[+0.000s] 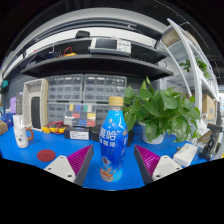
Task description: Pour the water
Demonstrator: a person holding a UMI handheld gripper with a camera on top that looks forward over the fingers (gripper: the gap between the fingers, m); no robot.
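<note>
A blue plastic bottle (112, 138) with an orange cap and a cartoon label stands upright on the blue table (70, 148). It stands between the fingers of my gripper (112, 166). The gripper is open. The magenta pads (82, 157) flank the bottle's lower half, with a gap showing on each side. The bottle's base rests on the table close in front of me.
A leafy green plant (166, 108) stands just right of the bottle. On the left are a white cup (22, 133), a red disc (45, 155) and small yellow items (50, 129). A white object (186, 152) lies at the right. Shelves (95, 65) and drawer bins rise behind.
</note>
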